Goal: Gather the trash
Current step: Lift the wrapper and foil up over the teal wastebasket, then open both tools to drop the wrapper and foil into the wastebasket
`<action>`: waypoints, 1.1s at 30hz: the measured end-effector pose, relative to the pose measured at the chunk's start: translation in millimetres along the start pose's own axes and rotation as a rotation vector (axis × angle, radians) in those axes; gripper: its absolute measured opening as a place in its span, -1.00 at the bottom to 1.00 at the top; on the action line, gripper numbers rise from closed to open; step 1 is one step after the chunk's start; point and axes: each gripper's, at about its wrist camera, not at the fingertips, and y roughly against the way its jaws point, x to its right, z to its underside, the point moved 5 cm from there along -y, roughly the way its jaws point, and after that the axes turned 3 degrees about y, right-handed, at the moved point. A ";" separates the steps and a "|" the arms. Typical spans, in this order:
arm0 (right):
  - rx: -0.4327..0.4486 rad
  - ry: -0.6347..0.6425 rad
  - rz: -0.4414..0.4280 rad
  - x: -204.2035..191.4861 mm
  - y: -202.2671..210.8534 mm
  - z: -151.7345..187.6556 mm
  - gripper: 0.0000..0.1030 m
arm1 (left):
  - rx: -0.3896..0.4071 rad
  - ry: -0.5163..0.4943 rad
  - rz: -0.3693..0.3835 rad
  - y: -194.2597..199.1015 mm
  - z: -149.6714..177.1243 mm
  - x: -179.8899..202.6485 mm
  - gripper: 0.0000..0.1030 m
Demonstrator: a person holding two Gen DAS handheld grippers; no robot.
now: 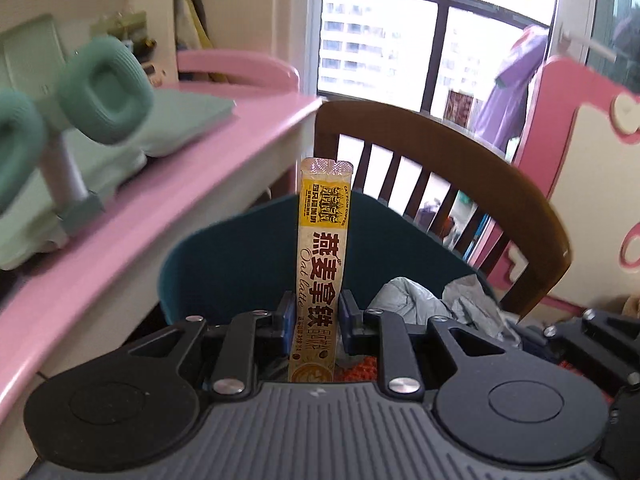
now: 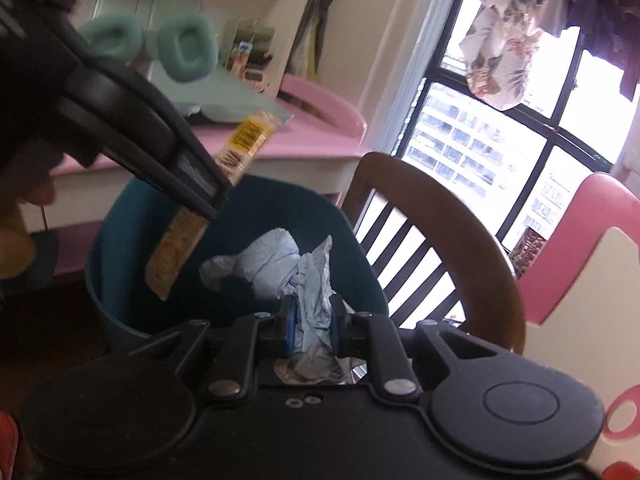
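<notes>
Over the mouth of the teal bin (image 2: 120,240), both grippers carry trash. Left gripper (image 1: 314,316): jaws clamped on an oat latte sachet (image 1: 322,256), gripped low on its length, long axis running straight out ahead of the jaws with the crimped end farthest away. From the right wrist view the same sachet (image 2: 176,248) hangs slanted, its lower end already past the bin's rim line and pointing into the opening. Right gripper (image 2: 314,324): jaws closed on a crumpled grey wrapper (image 2: 280,268), which bulges forward over the bin's interior (foil-like scrap shows behind the jaws too). Bin sits on the floor beside the pink worktop (image 1: 168,200), with a brown chair (image 1: 480,184) just behind it. Judgement: the left load is nearer to a clean drop, since its long axis points down into the bin; releasing should suffice. Headphones (image 1: 80,96) on the worktop are not trash.
</notes>
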 end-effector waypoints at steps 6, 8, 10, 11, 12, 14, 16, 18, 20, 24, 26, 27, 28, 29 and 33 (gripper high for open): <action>-0.024 0.081 -0.025 -3.9 -8.8 -2.9 -0.68 | -0.092 -0.026 -0.027 -36.6 10.1 -0.9 -0.58; -0.028 0.095 -0.034 -5.2 -10.5 -2.9 -0.66 | -0.122 -0.040 -0.028 -45.0 13.5 -0.4 -0.58; -0.027 0.095 -0.041 -5.8 -11.1 -2.1 -0.60 | -0.144 -0.052 -0.034 -50.9 17.2 0.0 -0.58; -0.025 0.093 -0.045 -6.4 -11.2 -1.9 -0.58 | -0.153 -0.055 -0.035 -53.1 18.9 -0.2 -0.57; -0.025 0.090 -0.048 -6.8 -11.8 -1.7 -0.57 | -0.162 -0.054 -0.032 -54.9 20.5 -1.0 -0.57; -0.025 0.088 -0.053 -8.8 -12.5 -1.5 -0.53 | -0.170 -0.055 -0.029 -56.8 23.3 -2.3 -0.57; -0.026 0.087 -0.053 -11.3 -13.0 -1.1 -0.47 | -0.174 -0.065 -0.028 -57.5 26.4 -2.9 -0.57; -0.020 0.091 -0.053 -14.5 -11.9 -1.0 -0.36 | -0.178 -0.059 -0.024 -56.5 29.2 -5.4 -0.55; -0.013 0.090 -0.053 -17.8 -8.6 -1.4 -0.25 | -0.170 -0.063 -0.013 -54.5 29.9 -5.4 -0.53; -0.008 0.100 -0.037 -22.1 -2.8 -1.9 -0.03 | -0.143 -0.060 0.005 -45.7 30.2 -3.4 -0.43; 0.002 0.095 -0.032 -22.8 2.9 -2.3 0.05 | -0.134 -0.049 0.018 -39.4 30.1 -4.1 -0.42; 0.010 0.094 -0.022 -22.7 6.1 -2.7 0.13 | -0.126 -0.047 0.018 -35.5 30.2 -4.5 -0.42; 0.016 0.094 -0.012 -22.1 9.0 -2.7 0.26 | -0.120 -0.048 0.018 -32.1 30.2 -4.8 -0.42; 0.021 0.092 -0.010 -21.6 13.1 -2.6 0.31 | -0.112 -0.051 0.019 -27.9 30.3 -5.0 -0.42; 0.042 0.064 -0.017 -18.1 29.3 -1.3 0.49 | -0.081 -0.037 0.035 -9.3 31.9 -8.5 0.06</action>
